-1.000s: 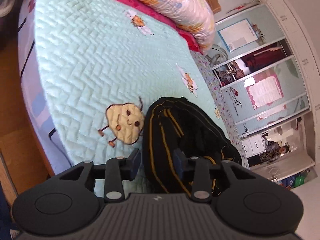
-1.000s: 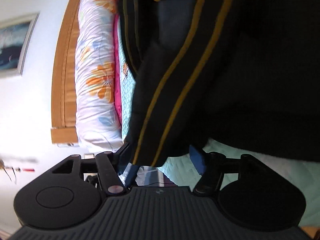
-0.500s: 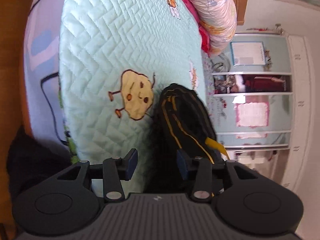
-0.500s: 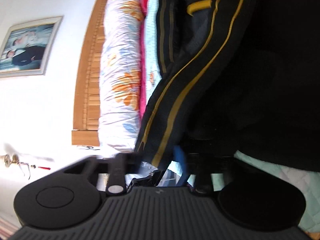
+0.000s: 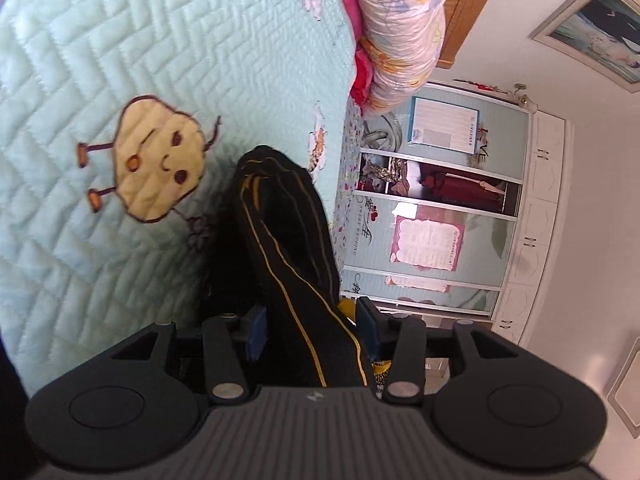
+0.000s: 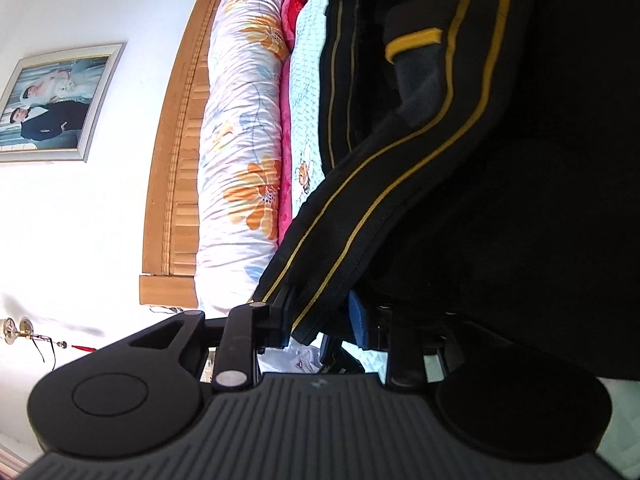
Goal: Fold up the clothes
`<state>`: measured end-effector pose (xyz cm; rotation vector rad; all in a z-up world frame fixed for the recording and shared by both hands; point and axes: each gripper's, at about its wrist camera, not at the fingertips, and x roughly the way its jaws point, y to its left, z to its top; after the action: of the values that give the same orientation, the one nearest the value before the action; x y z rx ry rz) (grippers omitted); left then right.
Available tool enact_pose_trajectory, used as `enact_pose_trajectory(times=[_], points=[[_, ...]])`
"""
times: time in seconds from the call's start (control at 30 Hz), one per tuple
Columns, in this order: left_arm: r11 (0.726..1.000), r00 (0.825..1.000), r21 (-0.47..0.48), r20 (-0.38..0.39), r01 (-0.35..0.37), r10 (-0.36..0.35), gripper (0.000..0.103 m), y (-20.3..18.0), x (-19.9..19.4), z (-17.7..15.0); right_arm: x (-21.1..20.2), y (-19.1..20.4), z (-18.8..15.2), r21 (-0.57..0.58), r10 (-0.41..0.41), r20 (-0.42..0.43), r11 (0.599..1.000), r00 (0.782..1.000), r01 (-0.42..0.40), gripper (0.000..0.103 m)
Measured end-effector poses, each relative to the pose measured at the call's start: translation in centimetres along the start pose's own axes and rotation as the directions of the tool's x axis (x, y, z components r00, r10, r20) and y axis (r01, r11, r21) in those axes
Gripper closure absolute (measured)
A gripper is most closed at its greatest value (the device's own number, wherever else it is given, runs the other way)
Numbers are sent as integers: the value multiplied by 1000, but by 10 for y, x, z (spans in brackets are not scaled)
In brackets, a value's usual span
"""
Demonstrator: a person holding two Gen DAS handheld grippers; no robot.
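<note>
A black garment (image 5: 280, 216) with thin yellow stripes lies bunched on the pale green quilted bedspread (image 5: 160, 40). One striped strip of it runs back between the fingers of my left gripper (image 5: 311, 330). That gripper is open, and the cloth fills most of its gap. In the right wrist view the same garment (image 6: 500, 200) hangs close and fills the right half. My right gripper (image 6: 322, 320) has the striped hem between its pads. Its jaws are opening, and the cloth still touches both pads.
A rolled flowered duvet (image 5: 400, 28) and a red blanket lie along the wooden headboard (image 6: 176, 140). A wardrobe with glass doors (image 5: 440, 200) stands beyond the bed's edge. A framed picture (image 6: 48, 104) hangs on the white wall.
The left gripper rolled and moved onto the garment, so the striped strip now sits between its fingers. The right gripper's jaws narrowed onto the hem, and it rose a little.
</note>
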<state>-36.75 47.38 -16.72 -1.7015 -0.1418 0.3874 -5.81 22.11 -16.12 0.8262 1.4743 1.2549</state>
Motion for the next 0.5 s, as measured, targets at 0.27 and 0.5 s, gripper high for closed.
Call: enact_pose_trajectory(times=[0.27,0.5], points=[[980,999,201,52,3,-14,77,-57,4,1,-16,42,12,-207,38,44,978,998,-28,85],[925,990,358,97,-128,99,84,-86,18,5,37,103,37,-401,2,117,915,993,45,95]])
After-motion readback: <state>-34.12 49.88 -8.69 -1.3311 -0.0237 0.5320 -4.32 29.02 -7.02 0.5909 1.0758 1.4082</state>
